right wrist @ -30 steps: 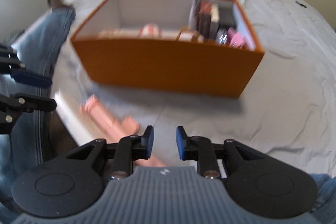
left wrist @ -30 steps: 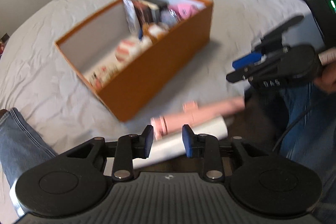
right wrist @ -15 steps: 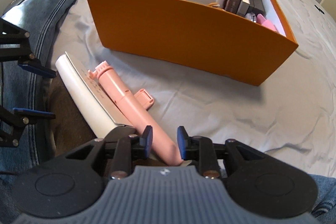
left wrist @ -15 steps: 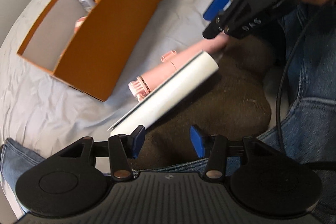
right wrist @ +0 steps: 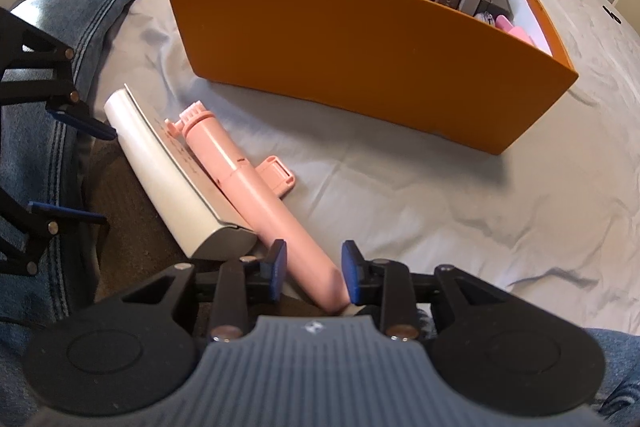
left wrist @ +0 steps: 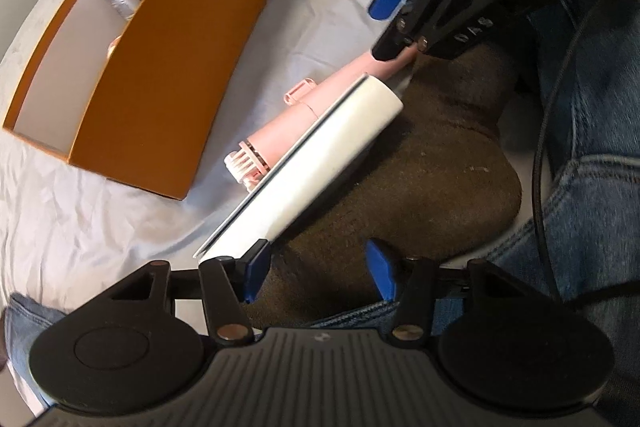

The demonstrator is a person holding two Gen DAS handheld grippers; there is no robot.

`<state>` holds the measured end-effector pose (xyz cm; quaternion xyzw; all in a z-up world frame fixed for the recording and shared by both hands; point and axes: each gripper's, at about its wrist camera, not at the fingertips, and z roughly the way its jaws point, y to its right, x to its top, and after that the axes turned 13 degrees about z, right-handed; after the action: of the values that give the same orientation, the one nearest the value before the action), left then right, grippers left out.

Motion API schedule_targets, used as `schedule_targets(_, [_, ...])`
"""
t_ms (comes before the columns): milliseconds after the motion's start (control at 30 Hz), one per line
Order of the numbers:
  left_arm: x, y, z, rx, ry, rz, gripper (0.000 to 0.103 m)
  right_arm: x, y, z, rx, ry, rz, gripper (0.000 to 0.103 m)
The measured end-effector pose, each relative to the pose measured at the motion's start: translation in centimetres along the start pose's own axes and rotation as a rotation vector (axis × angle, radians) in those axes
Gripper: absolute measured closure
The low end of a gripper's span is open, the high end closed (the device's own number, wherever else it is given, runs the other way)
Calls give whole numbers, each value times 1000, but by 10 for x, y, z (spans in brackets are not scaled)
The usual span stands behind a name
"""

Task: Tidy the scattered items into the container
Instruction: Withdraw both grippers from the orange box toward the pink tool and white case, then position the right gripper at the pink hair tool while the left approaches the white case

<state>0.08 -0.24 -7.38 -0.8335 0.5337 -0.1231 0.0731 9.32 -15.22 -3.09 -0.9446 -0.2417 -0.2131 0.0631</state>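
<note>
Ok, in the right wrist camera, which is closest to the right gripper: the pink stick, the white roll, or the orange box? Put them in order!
Going out from the right gripper:
1. Pink stick: its near end lies between the jaws.
2. White roll: just left of the stick, lying alongside it.
3. Orange box: farthest, up on the bed beyond both.

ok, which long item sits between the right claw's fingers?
The pink stick, not the white tube beside it; its near end lies between the right claw fingers.

We are wearing blue jeans (left wrist: pixel 592 155) and a brown sock (left wrist: pixel 420 163), gripping black tools (right wrist: pixel 312 271) bearing blue pads (right wrist: pixel 278 269), brass screws, a black cable (left wrist: pixel 540 147).
</note>
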Motion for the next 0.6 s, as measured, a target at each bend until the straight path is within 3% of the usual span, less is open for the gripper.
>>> schedule_targets(200, [-1,-5,-1,-14,3,71,40,0,1,0,4,-1,4,70])
schedule_targets(600, [-15,-15,1,33,54,200,39,0,2,1,12,-7,4,69])
